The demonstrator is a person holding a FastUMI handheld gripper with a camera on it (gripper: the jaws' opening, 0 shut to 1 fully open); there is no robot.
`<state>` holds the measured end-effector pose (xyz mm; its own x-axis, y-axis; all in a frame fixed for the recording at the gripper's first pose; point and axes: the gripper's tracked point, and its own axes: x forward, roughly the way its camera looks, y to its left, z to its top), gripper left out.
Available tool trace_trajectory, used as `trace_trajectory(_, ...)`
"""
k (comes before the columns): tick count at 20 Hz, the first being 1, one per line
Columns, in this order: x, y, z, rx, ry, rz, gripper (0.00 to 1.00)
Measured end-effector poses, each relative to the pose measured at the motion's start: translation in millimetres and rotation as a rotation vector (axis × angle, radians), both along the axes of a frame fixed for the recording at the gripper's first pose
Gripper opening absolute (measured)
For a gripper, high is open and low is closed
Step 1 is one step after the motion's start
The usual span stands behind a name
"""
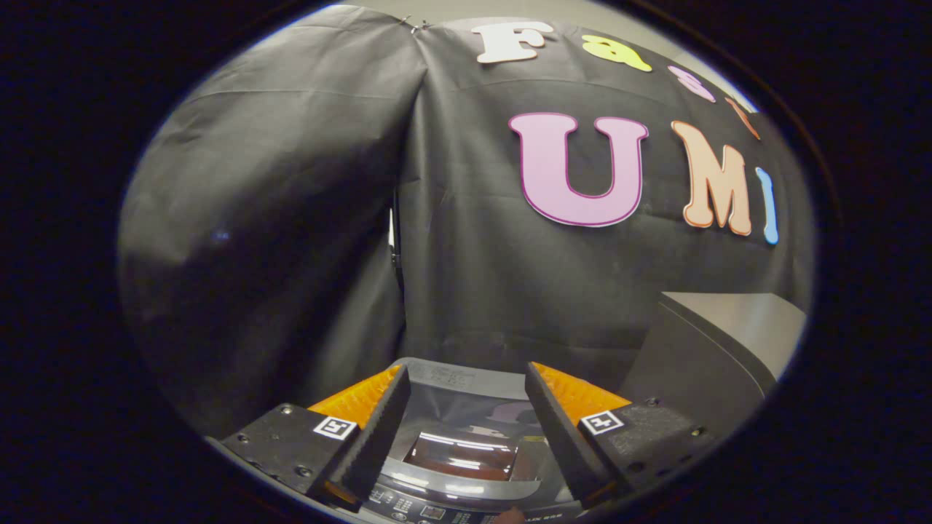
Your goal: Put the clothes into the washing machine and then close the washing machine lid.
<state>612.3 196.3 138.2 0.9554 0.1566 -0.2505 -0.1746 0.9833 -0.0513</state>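
Note:
The washing machine [444, 378] stands below me against the black cloth wall. Its glossy lid [466, 429] lies flat, and the dark window in it reflects the lights overhead. A control panel [429, 506] with small buttons runs along the machine's near edge. My gripper [466, 371] hovers above the lid and is open. Its two fingers [378, 422] stand well apart with nothing between them; the lid shows through the gap. I see no clothes here.
A grey box-shaped cabinet [721, 342] stands to the right of the machine, rising above the lid's level. The black cloth wall hangs close behind the machine, with a seam [397, 247] running down it.

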Motion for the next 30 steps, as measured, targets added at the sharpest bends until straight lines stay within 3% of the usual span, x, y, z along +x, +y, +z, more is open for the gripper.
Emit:
trace_trajectory(8,-47.8,-6.2,3.6,-0.027,-0.046,0.027,0.97)
trace_trajectory(17,-111.1,-17.9,14.2,0.026,-0.097,0.049,0.97)
trace_trajectory(30,-201.6,-60.2,6.1,0.119,-0.144,-0.032,0.97)
